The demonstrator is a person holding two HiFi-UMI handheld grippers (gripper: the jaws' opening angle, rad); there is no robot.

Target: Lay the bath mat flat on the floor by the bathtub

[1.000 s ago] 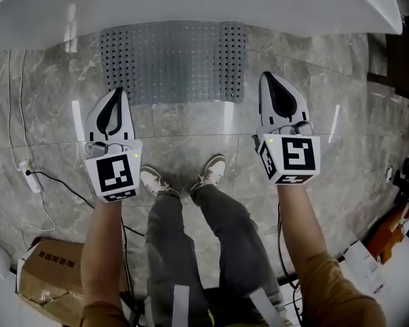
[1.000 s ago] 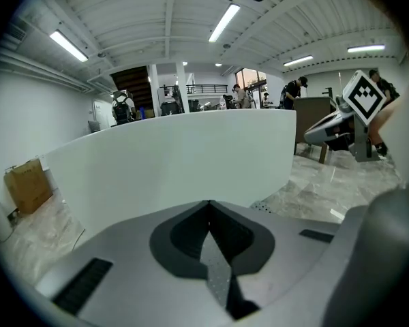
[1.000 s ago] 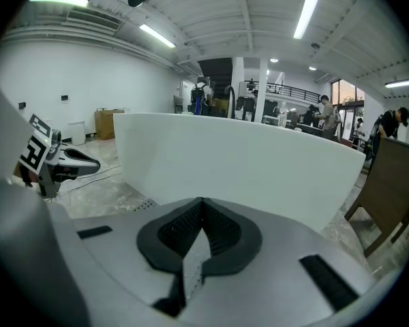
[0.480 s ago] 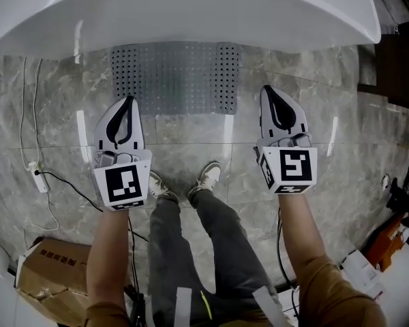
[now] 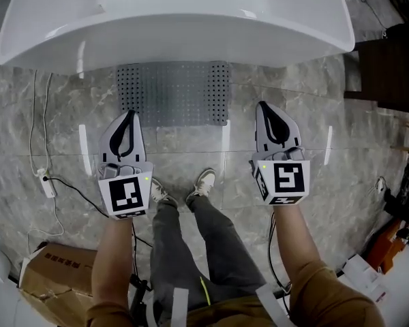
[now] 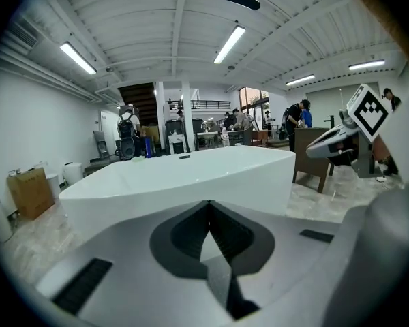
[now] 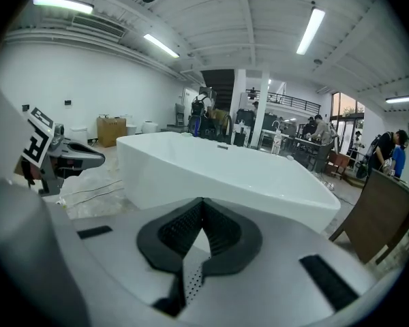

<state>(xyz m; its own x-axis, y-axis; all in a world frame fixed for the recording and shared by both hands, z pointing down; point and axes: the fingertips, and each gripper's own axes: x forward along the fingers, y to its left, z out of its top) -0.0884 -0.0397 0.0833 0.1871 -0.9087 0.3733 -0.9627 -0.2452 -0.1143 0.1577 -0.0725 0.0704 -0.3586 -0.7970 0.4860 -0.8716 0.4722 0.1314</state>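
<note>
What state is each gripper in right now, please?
Left gripper: jaws closed, holding nothing.
Right gripper: jaws closed, holding nothing.

Bright ceiling strip lights [image 6: 232, 43] streak glare across the floor [image 5: 341, 114]; fisheye edges darken.

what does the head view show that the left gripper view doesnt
Only the head view: the grey bath mat lying flat on the floor beside the bathtub, and the person's shoes. Only the left gripper view: ceiling strip lights and people at the back of the room. Both: the white bathtub, the left gripper with jaws together and nothing between them, and the right gripper.
</note>
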